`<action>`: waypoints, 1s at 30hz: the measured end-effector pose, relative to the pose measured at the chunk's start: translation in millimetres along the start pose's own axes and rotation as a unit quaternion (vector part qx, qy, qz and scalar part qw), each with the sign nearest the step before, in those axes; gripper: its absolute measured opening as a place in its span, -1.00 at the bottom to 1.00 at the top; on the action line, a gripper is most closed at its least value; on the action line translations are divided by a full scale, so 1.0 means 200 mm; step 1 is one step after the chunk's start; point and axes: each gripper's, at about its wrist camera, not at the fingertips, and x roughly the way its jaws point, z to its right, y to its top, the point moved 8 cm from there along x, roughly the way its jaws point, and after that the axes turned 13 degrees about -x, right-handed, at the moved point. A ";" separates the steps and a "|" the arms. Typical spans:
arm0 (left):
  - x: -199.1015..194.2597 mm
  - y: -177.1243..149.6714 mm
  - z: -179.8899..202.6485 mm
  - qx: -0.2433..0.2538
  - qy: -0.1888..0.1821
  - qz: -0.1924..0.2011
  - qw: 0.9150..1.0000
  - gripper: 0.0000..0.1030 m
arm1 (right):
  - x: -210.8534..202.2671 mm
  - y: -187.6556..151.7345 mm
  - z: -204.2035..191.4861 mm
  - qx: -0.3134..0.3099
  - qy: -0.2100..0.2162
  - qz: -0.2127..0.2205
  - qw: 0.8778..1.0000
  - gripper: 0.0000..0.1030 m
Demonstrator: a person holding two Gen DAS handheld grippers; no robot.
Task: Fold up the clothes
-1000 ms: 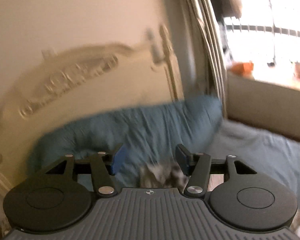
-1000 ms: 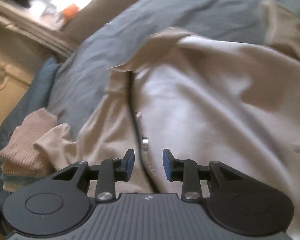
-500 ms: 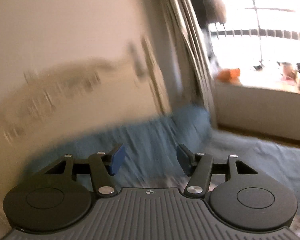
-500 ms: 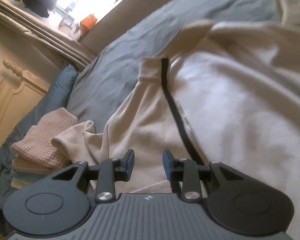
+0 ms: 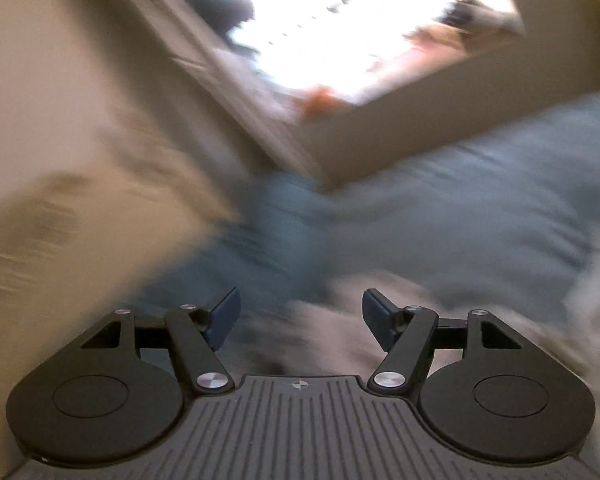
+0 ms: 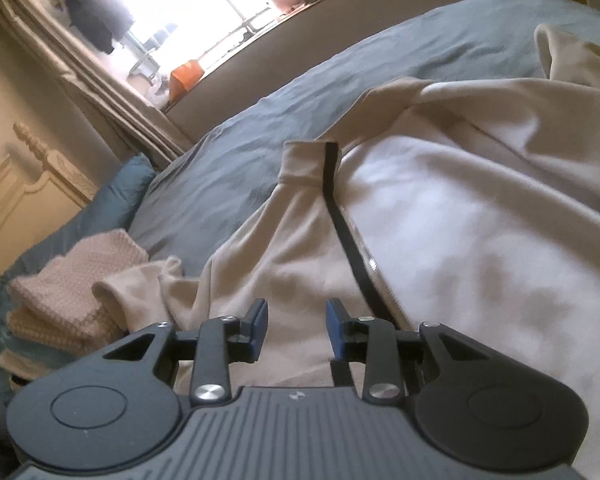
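Beige zip-front fleece jacket (image 6: 440,232) sprawls unfolded on the grey-blue bedsheet (image 6: 300,92); right gripper (image 6: 296,326) and left gripper (image 5: 300,320) both gape empty, poised for a hem grasp

Right claw (image 6: 296,330) agape over beige zip jacket (image 6: 440,248) on bed (image 6: 300,108).

Blown-out window (image 6: 204,12) glare, left view heavily motion-blurred — perhaps swinging
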 end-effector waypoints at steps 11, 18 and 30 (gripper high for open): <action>0.61 -1.06 0.98 -0.009 -0.274 -0.067 0.959 0.24 | -0.13 -0.32 -0.10 -0.025 -0.117 -0.025 0.992 -0.36; 0.64 -1.23 1.08 -0.025 -0.313 -0.057 0.948 0.19 | 0.01 -0.21 -0.21 0.028 -0.098 -0.034 0.994 -0.36; 0.70 -1.51 0.76 -0.116 -0.272 -0.088 0.951 0.21 | 0.56 0.17 -1.24 -0.324 0.043 -0.028 0.945 -0.09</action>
